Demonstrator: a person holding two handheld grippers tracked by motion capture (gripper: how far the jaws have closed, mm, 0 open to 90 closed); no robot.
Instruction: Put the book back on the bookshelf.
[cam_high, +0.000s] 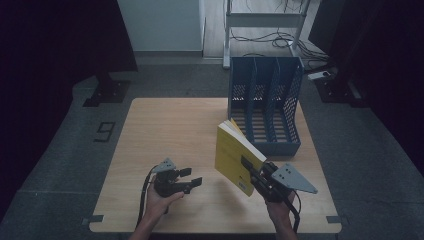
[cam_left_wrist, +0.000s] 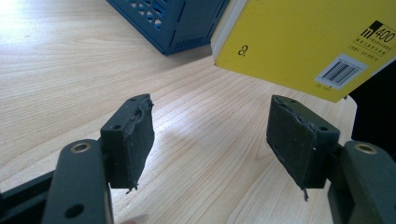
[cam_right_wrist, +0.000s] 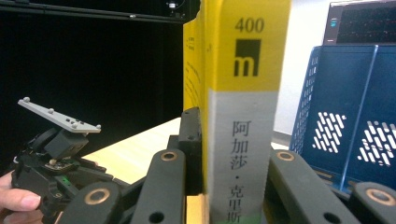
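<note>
The left gripper (cam_high: 192, 178) hovered empty at the near left above the table (cam_high: 165, 125), jaws wide apart. At the near right, the right gripper (cam_high: 248, 167) was clamped on the spine of the yellow book (cam_high: 232, 152), held tilted clear of the table. Beyond it stood the blue file rack (cam_high: 265, 102), slots apparently empty. Judged remaining: inserting the book.

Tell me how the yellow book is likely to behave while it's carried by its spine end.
The book probably stays fairly stiff: the right gripper holds it near the spine with no visible sag. Its glossy-looking cover may slip a little. Gripped at one end, it could swing.
</note>
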